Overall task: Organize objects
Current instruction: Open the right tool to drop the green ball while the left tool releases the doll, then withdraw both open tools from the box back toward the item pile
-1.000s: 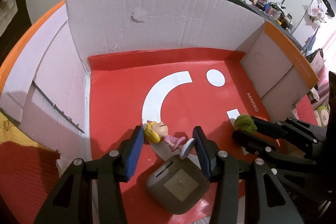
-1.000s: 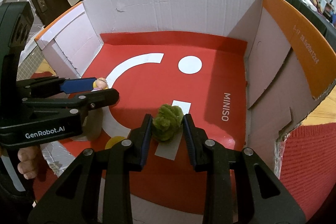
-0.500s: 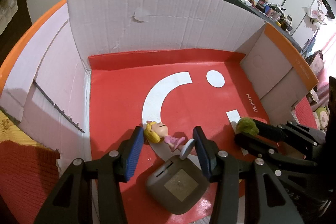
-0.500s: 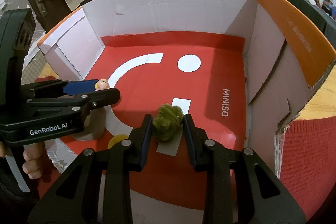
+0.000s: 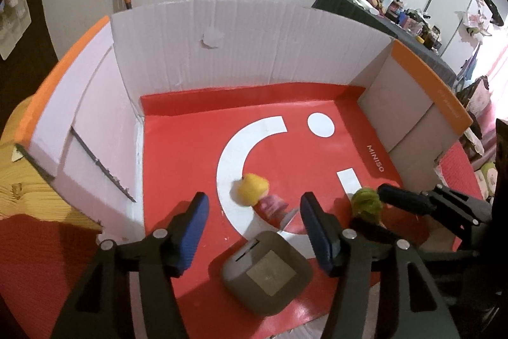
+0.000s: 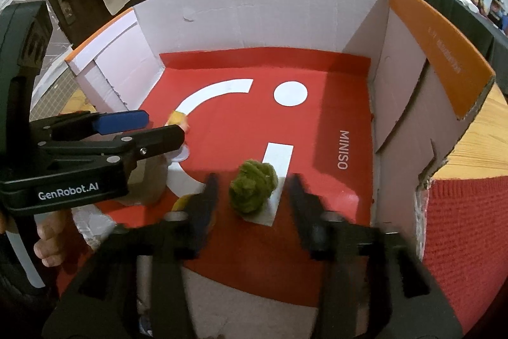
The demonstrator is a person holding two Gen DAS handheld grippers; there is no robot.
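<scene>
An open cardboard box (image 5: 247,53) with a red MINISO floor holds the objects. A small blonde doll in pink (image 5: 257,193) lies on the floor, between and just beyond my open left gripper (image 5: 250,212). A grey square case (image 5: 266,272) lies on the floor under that gripper. A green fuzzy ball (image 6: 252,191) rests on the floor between the spread jaws of my open right gripper (image 6: 252,193), apart from both fingers. The ball also shows in the left wrist view (image 5: 366,204). The left gripper (image 6: 158,129) shows at the left of the right wrist view.
Box walls (image 6: 406,91) stand on the left, back and right; the right one has an orange flap. A yellow object (image 6: 182,202) lies partly hidden by the right gripper's left finger. A red mat (image 6: 463,247) lies outside on the wooden table (image 5: 19,196).
My right gripper has opened and let go of the green ball, which now rests on the box floor. The doll has shifted slightly. Both cameras have pulled back a little.
</scene>
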